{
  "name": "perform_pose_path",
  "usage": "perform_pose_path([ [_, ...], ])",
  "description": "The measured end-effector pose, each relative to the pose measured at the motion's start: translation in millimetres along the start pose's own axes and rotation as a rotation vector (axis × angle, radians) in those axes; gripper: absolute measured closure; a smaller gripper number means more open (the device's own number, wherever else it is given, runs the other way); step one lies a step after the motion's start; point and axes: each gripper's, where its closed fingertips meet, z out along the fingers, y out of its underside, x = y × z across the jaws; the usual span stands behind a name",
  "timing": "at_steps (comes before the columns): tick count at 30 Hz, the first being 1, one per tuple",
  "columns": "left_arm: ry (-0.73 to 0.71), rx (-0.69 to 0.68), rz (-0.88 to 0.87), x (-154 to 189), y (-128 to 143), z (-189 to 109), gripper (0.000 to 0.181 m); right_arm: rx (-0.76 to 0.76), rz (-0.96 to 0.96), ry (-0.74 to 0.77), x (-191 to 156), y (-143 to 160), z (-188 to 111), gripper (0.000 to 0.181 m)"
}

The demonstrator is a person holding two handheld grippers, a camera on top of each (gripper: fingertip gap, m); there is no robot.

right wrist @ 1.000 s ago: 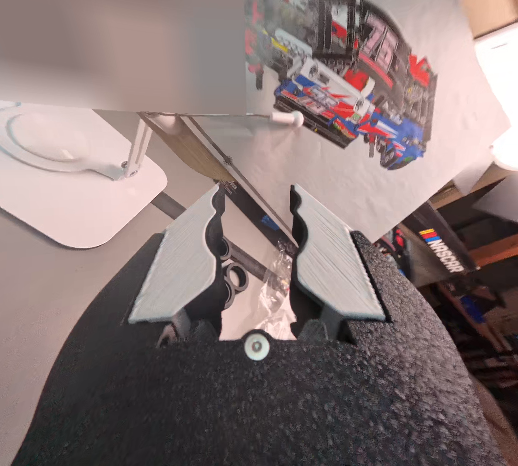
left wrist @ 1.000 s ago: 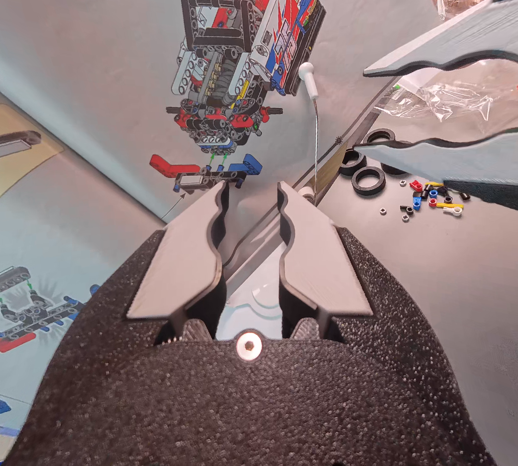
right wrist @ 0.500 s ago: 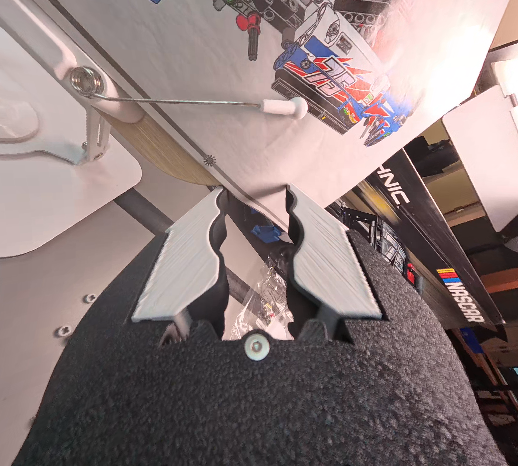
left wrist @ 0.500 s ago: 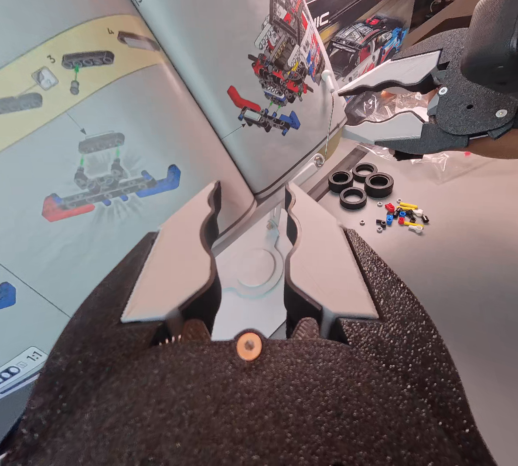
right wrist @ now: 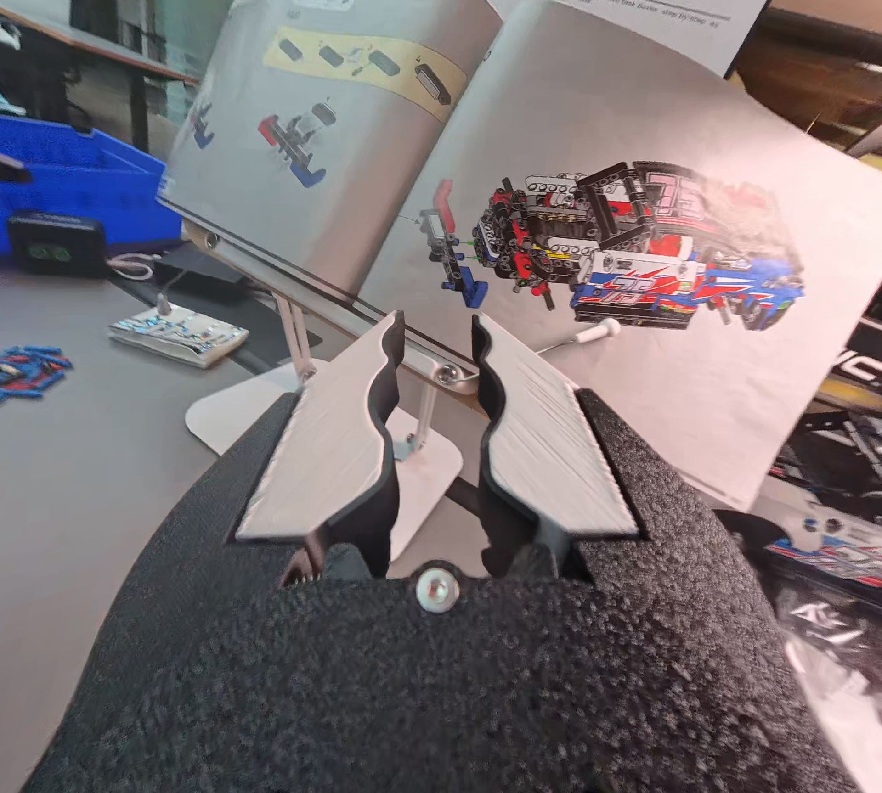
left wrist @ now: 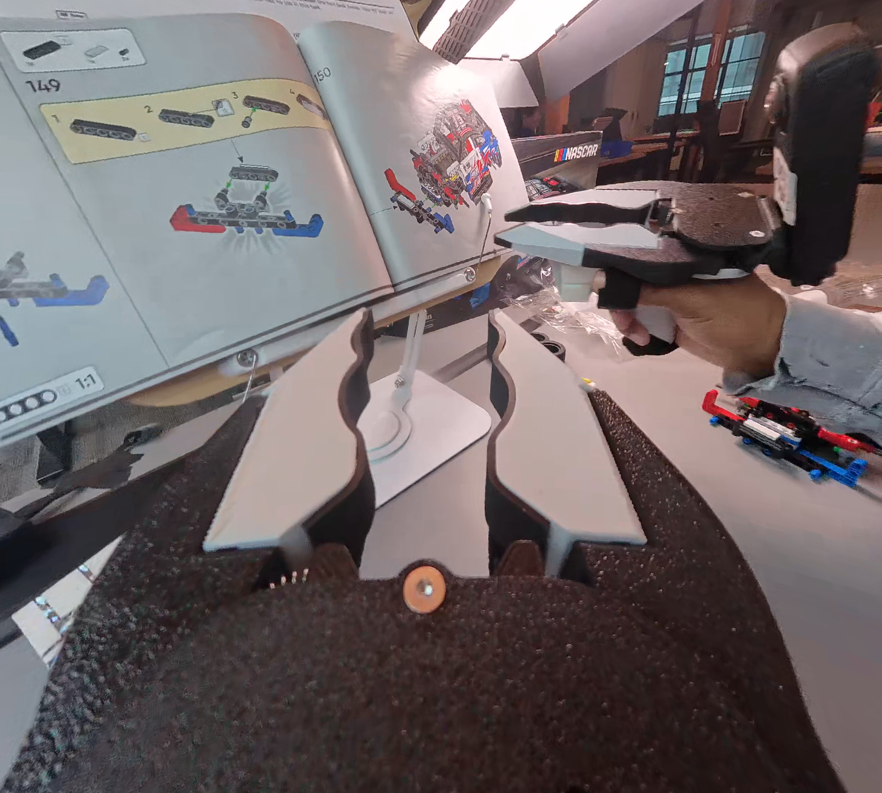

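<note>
Left gripper (left wrist: 425,326): spread, empty; pulled back from the booklet (left wrist: 191,178), which a second ago filled its view. Stand (left wrist: 420,431) lies ahead between its fingers.
Booklet: open on the stand, right page under a wire clip (right wrist: 592,333).
Right gripper (right wrist: 436,324): spread, empty, also drawn back, tips near that clip.
Table (left wrist: 716,531): blue bin (right wrist: 81,183) left, part-built model (left wrist: 787,436) right.

Open grey-paged instruction booklet (left wrist: 200,178), upper left: yellow band, red-blue-black diagrams. White metal stand base (left wrist: 429,436), centre. Red, blue, black brick assembly (left wrist: 787,436), right. Blue plastic bin (right wrist: 81,193), left.
</note>
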Motion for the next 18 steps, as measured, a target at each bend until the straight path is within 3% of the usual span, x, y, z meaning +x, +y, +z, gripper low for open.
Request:
perform_pose_path([
  [9, -0.035, -0.095, 0.038, -1.5, 52.2, -74.6, 0.137, -0.028, 0.214, 0.138, 8.2, 7.6, 47.5, 0.173],
  [18, 0.004, -0.154, 0.007, -3.2, 78.9, -72.3, 0.134, -0.061, 0.236, 0.173, 14.4, 14.3, 56.2, 0.178],
])
